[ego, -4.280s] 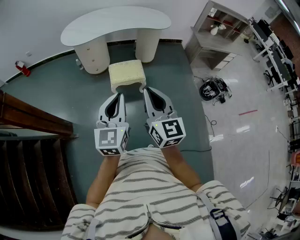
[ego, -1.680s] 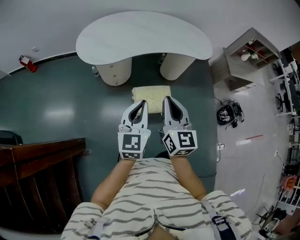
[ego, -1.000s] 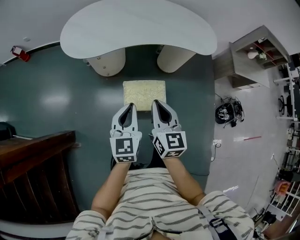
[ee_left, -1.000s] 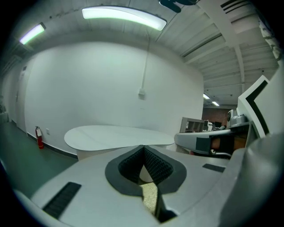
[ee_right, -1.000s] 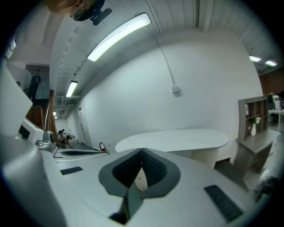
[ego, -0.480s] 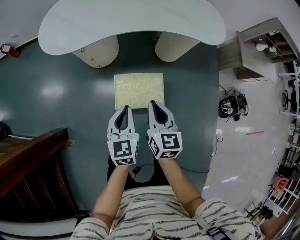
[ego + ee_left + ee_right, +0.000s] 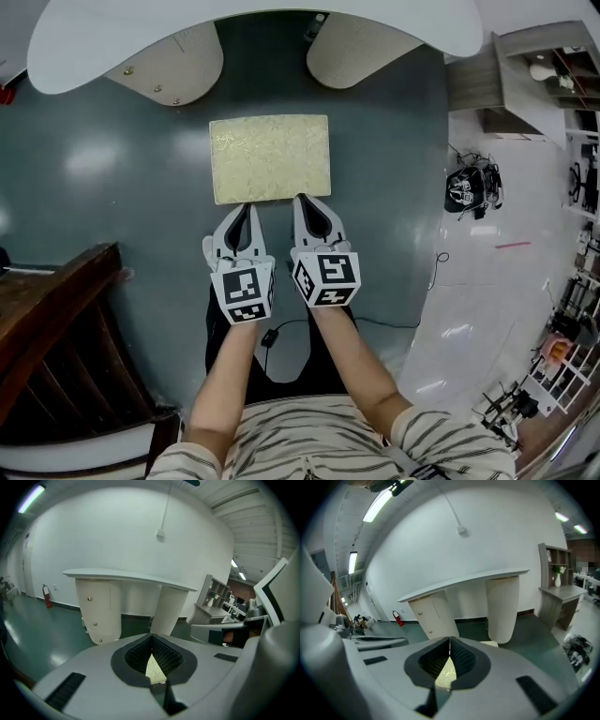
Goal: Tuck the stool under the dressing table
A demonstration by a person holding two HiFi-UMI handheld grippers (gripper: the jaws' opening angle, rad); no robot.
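The left gripper (image 7: pixel 242 207) and the right gripper (image 7: pixel 302 200) sit side by side at the middle of the head view, each with its two jaws clenched together and nothing between them. That makes two grippers and two marker cubes, borne on two bare forearms that come up from a striped shirt (image 7: pixel 309 445) at the bottom edge. Both pairs of tips lie at the near edge of the one stool (image 7: pixel 270 157), a cream rectangular seat just above them in the frame; whether they touch it cannot be told. In each gripper view a sliver of the cream seat shows beneath the closed tips. The stool stands out in the open on the green floor (image 7: pixel 112 178), not under the one dressing table (image 7: pixel 84 52), whose white curved top spans the upper edge. Beneath that top are two pale pedestals, the left one (image 7: pixel 173 75) and the right one (image 7: pixel 361 61), with a dark gap between them straight up the frame from the stool. A band of bare floor separates the stool's far edge from the pedestals, and open floor lies on both of its sides. Dark wooden furniture (image 7: pixel 47 328) fills the lower left, well apart from the stool. At the right the green gives way to white floor (image 7: pixel 487 300), with one black bundle of gear (image 7: pixel 469 190) and one shelf unit (image 7: pixel 539 66) in the upper right corner.
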